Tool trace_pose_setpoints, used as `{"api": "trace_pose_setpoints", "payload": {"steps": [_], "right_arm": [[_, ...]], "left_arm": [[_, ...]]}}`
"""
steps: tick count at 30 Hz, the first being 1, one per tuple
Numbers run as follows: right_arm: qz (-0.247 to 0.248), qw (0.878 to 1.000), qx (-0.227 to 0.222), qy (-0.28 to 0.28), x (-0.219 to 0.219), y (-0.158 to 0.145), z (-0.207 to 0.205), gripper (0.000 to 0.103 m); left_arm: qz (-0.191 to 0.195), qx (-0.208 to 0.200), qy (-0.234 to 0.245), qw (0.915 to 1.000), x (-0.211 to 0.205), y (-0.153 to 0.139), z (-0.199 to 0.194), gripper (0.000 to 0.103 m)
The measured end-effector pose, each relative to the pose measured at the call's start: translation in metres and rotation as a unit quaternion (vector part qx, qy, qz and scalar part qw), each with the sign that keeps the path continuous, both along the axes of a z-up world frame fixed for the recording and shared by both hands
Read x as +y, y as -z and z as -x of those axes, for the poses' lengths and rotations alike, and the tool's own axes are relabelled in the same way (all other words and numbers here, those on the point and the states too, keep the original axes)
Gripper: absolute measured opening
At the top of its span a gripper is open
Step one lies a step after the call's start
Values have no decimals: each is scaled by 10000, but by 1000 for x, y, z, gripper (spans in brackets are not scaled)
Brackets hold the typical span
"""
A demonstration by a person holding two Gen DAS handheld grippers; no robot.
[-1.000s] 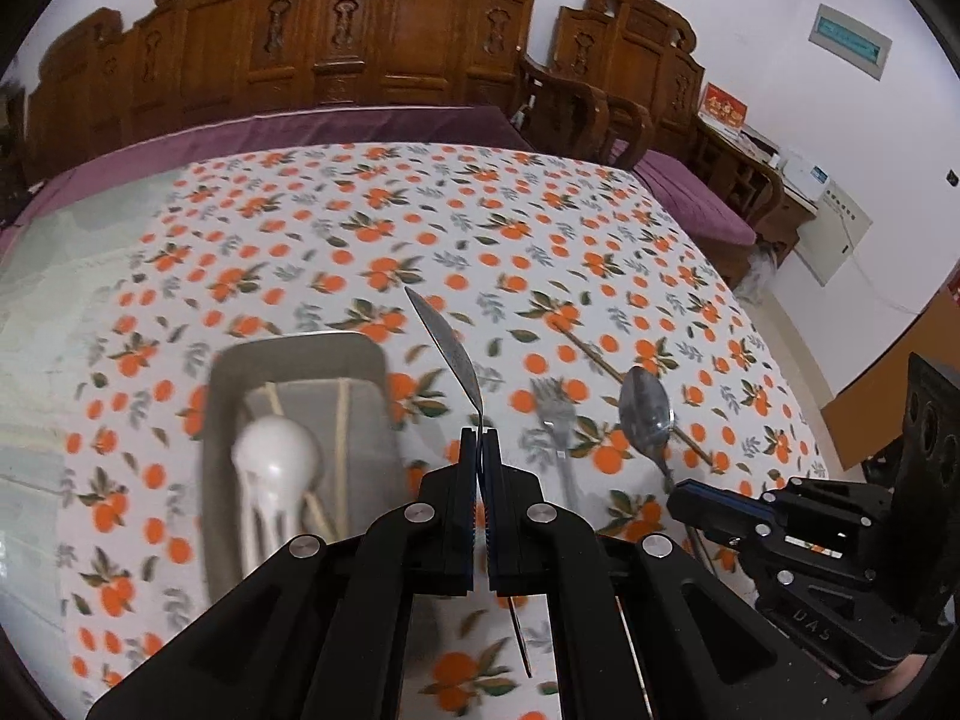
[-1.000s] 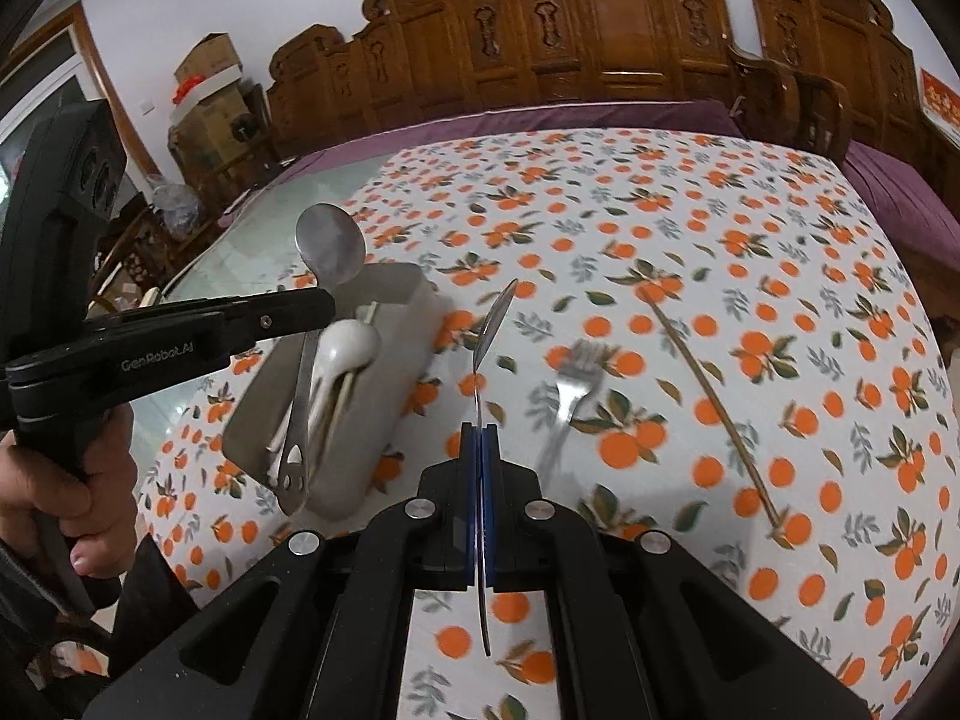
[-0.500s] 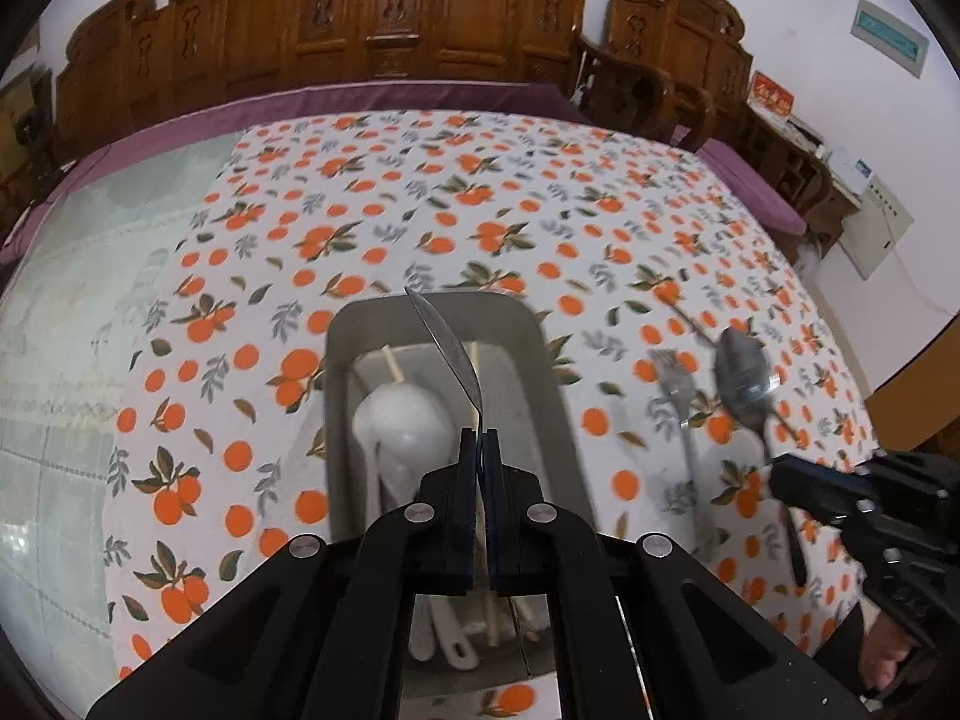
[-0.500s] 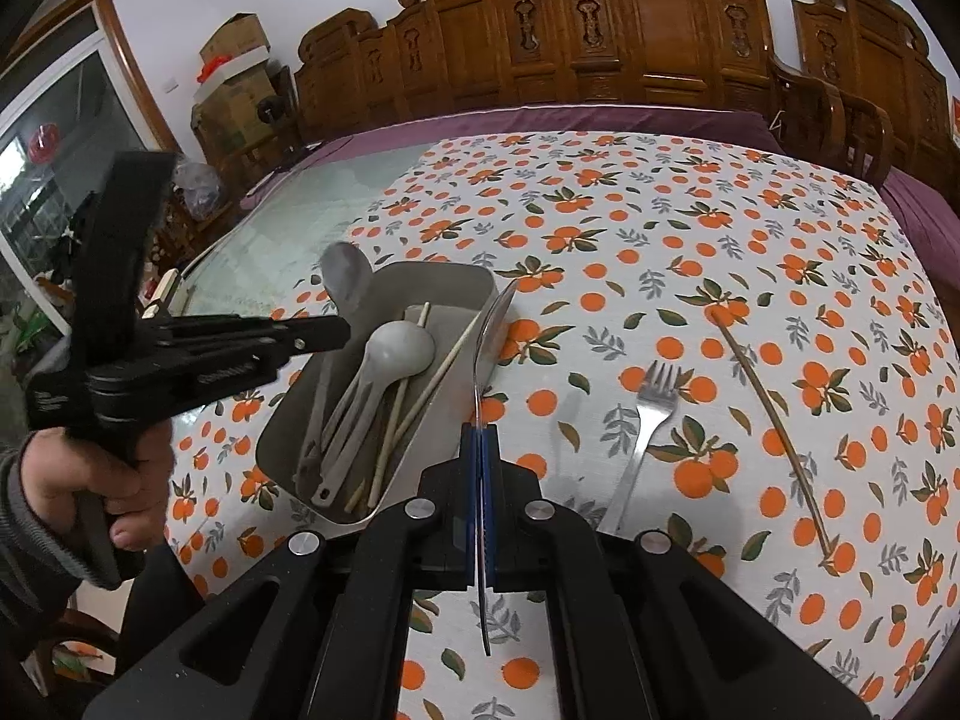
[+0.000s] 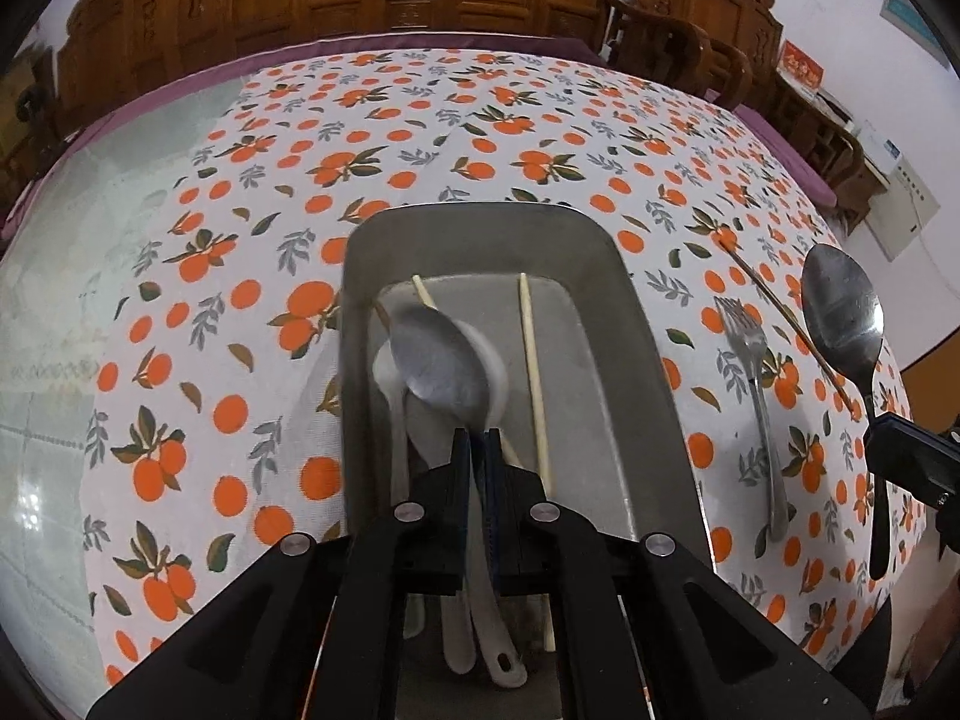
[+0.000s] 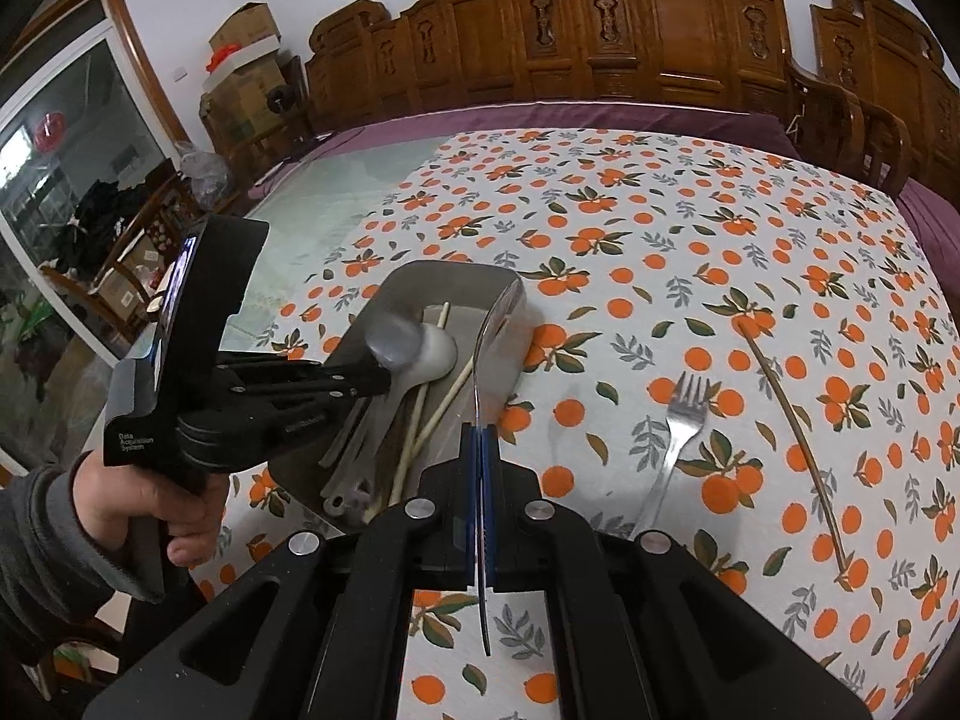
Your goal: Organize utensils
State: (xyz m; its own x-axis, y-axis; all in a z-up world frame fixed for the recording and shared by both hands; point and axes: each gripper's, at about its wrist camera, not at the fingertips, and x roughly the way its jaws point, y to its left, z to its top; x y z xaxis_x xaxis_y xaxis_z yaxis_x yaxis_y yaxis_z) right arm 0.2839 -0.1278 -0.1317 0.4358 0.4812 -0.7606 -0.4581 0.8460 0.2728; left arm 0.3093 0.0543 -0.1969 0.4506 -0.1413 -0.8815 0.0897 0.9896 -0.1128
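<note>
A grey metal tray (image 5: 636, 324) (image 6: 444, 276) sits on the orange-print tablecloth and holds a white spoon (image 5: 489, 360), pale chopsticks (image 5: 534, 372) and other utensils. My left gripper (image 5: 476, 438) (image 6: 384, 381) is shut on a metal spoon (image 5: 441, 363), with its bowl low over the white spoon inside the tray. My right gripper (image 6: 480, 435) (image 5: 888, 438) is shut on a second metal spoon (image 6: 486, 354) (image 5: 843, 312), held edge-on above the cloth just right of the tray. A metal fork (image 6: 675, 438) (image 5: 753, 402) and a dark chopstick (image 6: 792, 426) (image 5: 786, 312) lie on the cloth to the right.
Carved wooden chairs (image 6: 660, 42) stand along the far side of the table. A bare glass tabletop (image 6: 336, 186) lies left of the cloth. Boxes (image 6: 240, 66) and a glass door are at the far left.
My left gripper has lowered its spoon into the tray and the spoon has turned from edge-on to flat. My right gripper with its spoon has drifted a little closer to the tray.
</note>
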Motion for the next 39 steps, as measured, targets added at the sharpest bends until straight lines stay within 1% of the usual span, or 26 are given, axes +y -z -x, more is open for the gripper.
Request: {"api": "trace_pose_setpoints", "payload": {"steps": [3,8,13,17,20,22,31,33,34,37,39], "right_arm": [[-11,10000,4,-59,8,-1,-2,2],[-104,9998,48,-164,27,1,-9,2],[-174,9993,175,-282,53,12,-18,2],[-186,9989,312,-306,68,24,-26,2],[-213,9984,447,-256,77,34,-35,2],[-208,9982,524,-213,81,41,-42,2],[-158,9966,809,47,90,67,-70,3],[-174,9962,853,63,90,69,-72,3],[-199,9960,871,69,90,70,-73,6],[-189,9961,861,23,88,68,-72,6],[-188,9967,788,-51,86,63,-69,6]], "left_arm": [[37,-95,-26,9999,4,-8,5,7],[-75,-391,-107,9992,14,-31,23,15],[-276,-573,-209,9978,25,-46,39,16],[-306,-635,-342,9969,40,-58,51,17],[-323,-682,-414,9963,50,-64,58,20],[-338,-707,-463,9958,55,-67,61,21],[-323,-748,-588,9949,69,-73,67,22],[-322,-742,-584,9950,69,-73,67,22],[-322,-735,-580,9951,69,-72,67,22],[-320,-728,-568,9952,67,-71,68,22],[-313,-719,-563,9953,63,-70,68,25]]}}
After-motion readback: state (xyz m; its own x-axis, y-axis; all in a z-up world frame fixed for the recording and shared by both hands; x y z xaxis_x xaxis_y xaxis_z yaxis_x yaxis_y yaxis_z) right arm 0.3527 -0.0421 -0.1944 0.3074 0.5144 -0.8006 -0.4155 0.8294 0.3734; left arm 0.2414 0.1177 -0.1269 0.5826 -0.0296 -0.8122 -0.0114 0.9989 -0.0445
